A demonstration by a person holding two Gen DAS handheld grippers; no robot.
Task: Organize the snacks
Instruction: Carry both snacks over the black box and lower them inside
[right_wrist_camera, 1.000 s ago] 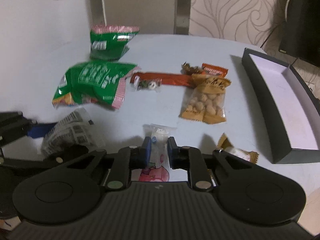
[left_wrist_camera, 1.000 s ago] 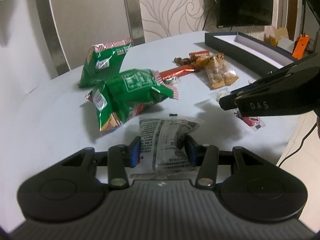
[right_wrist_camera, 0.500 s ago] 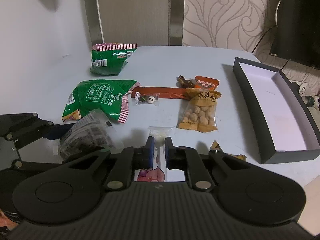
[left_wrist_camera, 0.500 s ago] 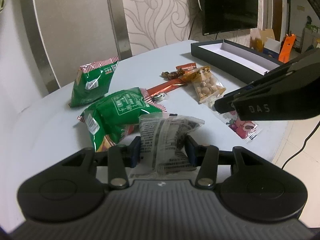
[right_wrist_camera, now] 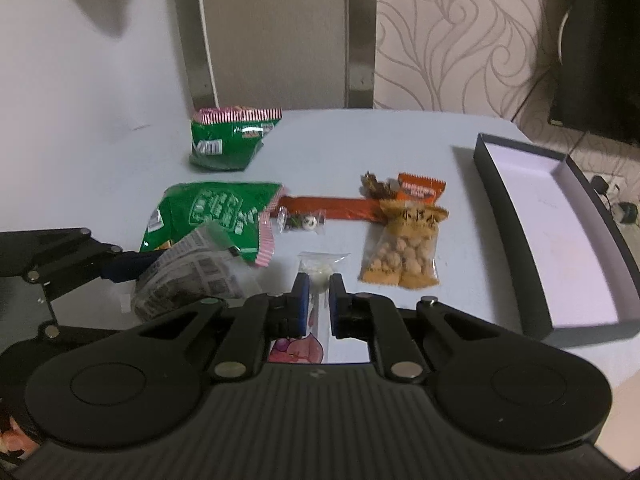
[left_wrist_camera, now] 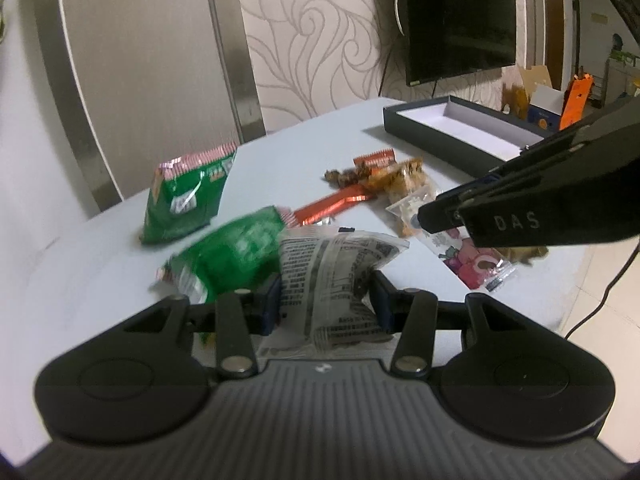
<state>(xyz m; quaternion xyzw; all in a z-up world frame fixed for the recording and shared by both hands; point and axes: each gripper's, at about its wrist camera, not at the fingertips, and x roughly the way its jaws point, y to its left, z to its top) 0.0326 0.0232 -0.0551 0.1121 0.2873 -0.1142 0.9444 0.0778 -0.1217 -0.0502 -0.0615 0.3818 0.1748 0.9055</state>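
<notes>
My left gripper (left_wrist_camera: 326,300) is shut on a clear packet with black print (left_wrist_camera: 332,268), held up off the pale table (left_wrist_camera: 100,264). In the right wrist view that packet (right_wrist_camera: 188,280) and the left gripper (right_wrist_camera: 132,268) sit at the left. My right gripper (right_wrist_camera: 319,296) is shut on a thin clear packet with a pink cartoon print (right_wrist_camera: 322,266). From the left wrist view the right gripper (left_wrist_camera: 428,214) comes in from the right, and the pink packet (left_wrist_camera: 476,264) hangs under it. An open black box with a white inside (right_wrist_camera: 592,334) lies at the right.
On the table lie two green bags (right_wrist_camera: 212,212) (right_wrist_camera: 232,140), a long red bar (right_wrist_camera: 328,204), a small clear candy packet (right_wrist_camera: 302,222), a peanut pack (right_wrist_camera: 404,248) and an orange packet (right_wrist_camera: 420,190). A dark screen (left_wrist_camera: 456,16) hangs on the wall behind.
Both grippers have risen with their packets. The right jaws have drawn tighter on the pink packet, which has come up off the table.
</notes>
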